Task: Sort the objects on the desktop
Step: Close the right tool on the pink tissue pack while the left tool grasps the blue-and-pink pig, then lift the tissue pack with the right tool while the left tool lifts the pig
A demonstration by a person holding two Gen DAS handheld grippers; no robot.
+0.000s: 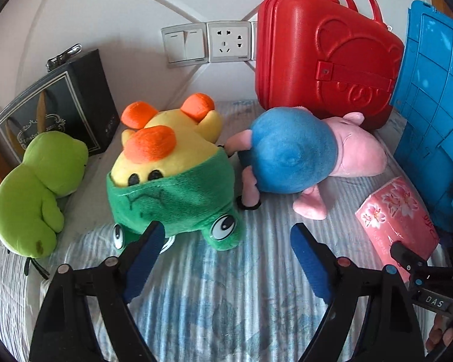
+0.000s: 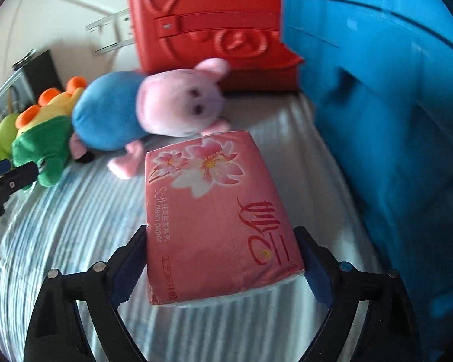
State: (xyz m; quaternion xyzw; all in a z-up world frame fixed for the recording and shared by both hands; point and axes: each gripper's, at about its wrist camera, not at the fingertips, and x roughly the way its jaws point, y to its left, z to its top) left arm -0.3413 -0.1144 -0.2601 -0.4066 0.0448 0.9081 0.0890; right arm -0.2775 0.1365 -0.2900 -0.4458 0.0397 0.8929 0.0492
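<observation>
A pink tissue pack [image 2: 214,211] lies on the striped cloth between the pads of my right gripper [image 2: 223,241], which closes on its sides; it also shows in the left wrist view [image 1: 398,223]. My left gripper [image 1: 226,241] is open and empty, just in front of a yellow plush in a green frog hood [image 1: 172,181]. A pink pig plush in blue [image 1: 299,154] lies to its right, also in the right wrist view [image 2: 154,108]. A green frog plush [image 1: 36,190] lies at far left.
A red suitcase [image 1: 326,57] stands against the wall behind the pig. A blue plastic crate [image 1: 435,114] stands at right, close to the tissue pack. A black box [image 1: 60,102] stands at back left. Wall sockets [image 1: 208,43] are behind.
</observation>
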